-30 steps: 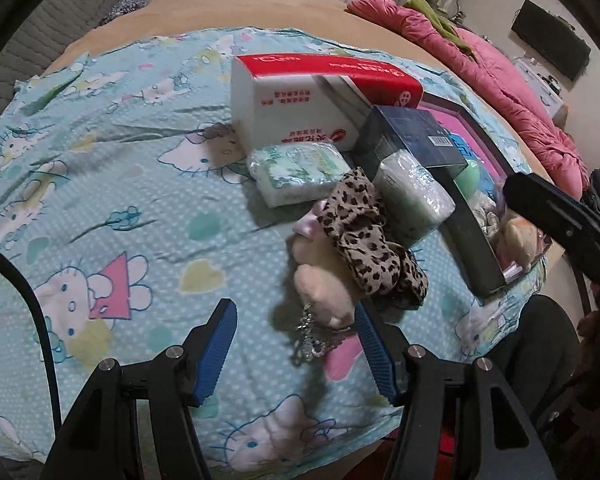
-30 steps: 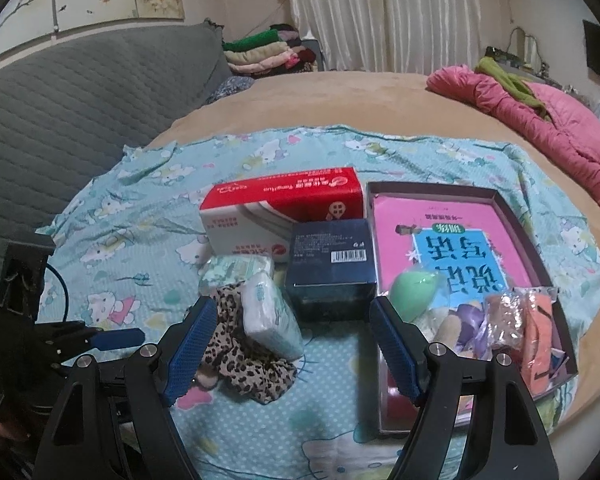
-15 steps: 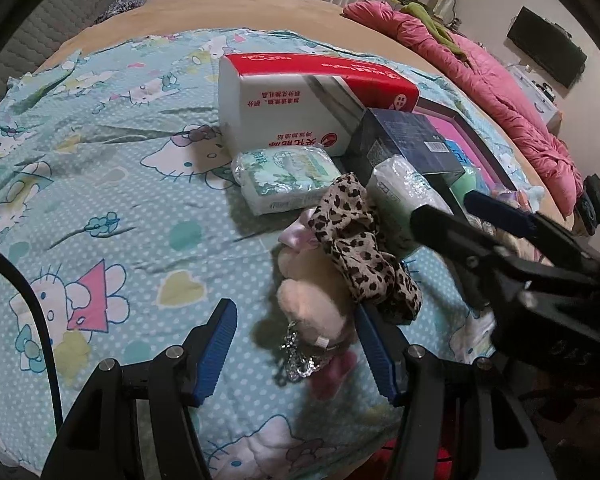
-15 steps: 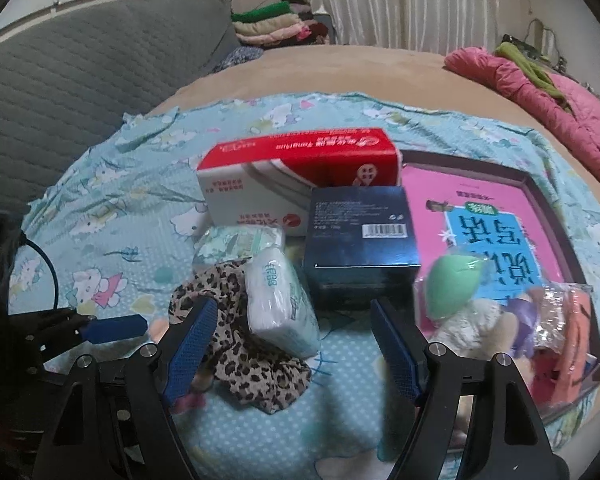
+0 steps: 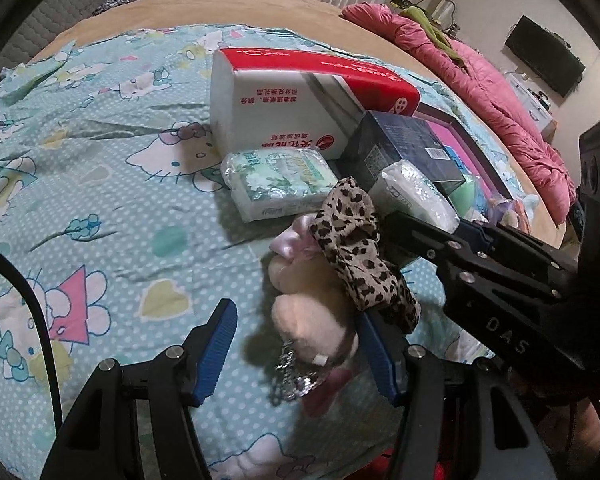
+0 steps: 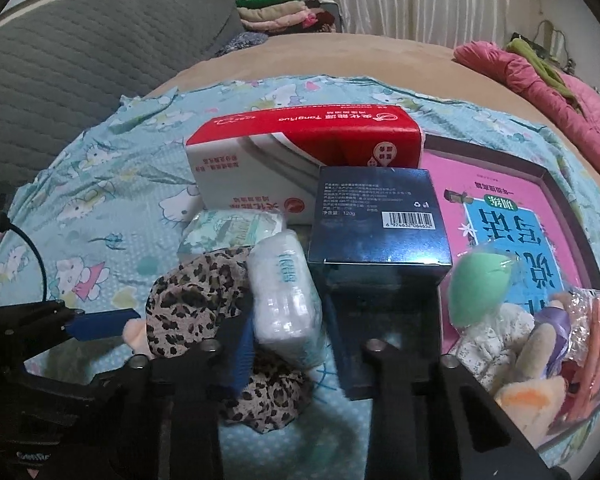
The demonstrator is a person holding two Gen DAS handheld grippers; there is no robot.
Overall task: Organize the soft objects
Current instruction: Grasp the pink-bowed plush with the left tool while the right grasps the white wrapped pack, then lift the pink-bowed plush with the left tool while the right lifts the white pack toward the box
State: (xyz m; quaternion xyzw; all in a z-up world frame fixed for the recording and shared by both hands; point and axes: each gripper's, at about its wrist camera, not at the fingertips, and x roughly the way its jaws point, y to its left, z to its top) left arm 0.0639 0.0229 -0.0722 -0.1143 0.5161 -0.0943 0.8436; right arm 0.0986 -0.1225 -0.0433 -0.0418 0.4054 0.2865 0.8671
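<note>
A cream plush keychain toy (image 5: 312, 320) with a pink bow lies on the Hello Kitty sheet (image 5: 100, 160), under a leopard scrunchie (image 5: 360, 248). My left gripper (image 5: 300, 348) is open, its blue pads either side of the plush. My right gripper (image 6: 290, 340) is closing around a white tissue pack (image 6: 284, 300) that leans on the scrunchie (image 6: 192, 300); its jaws look still slightly apart. It also shows in the left wrist view (image 5: 420, 216). A second, green-printed tissue pack (image 5: 280, 184) lies flat beside them.
A red and white tissue box (image 5: 300, 96) and a dark blue box (image 6: 380, 224) stand behind the packs. A dark tray (image 6: 552, 184) on the right holds a pink book, a green sponge (image 6: 480, 292) and several small soft toys. A pink quilt (image 5: 500, 92) lies beyond.
My right gripper has moved forward and down to the white tissue pack and its jaws have narrowed around it. My left gripper has edged closer to the plush.
</note>
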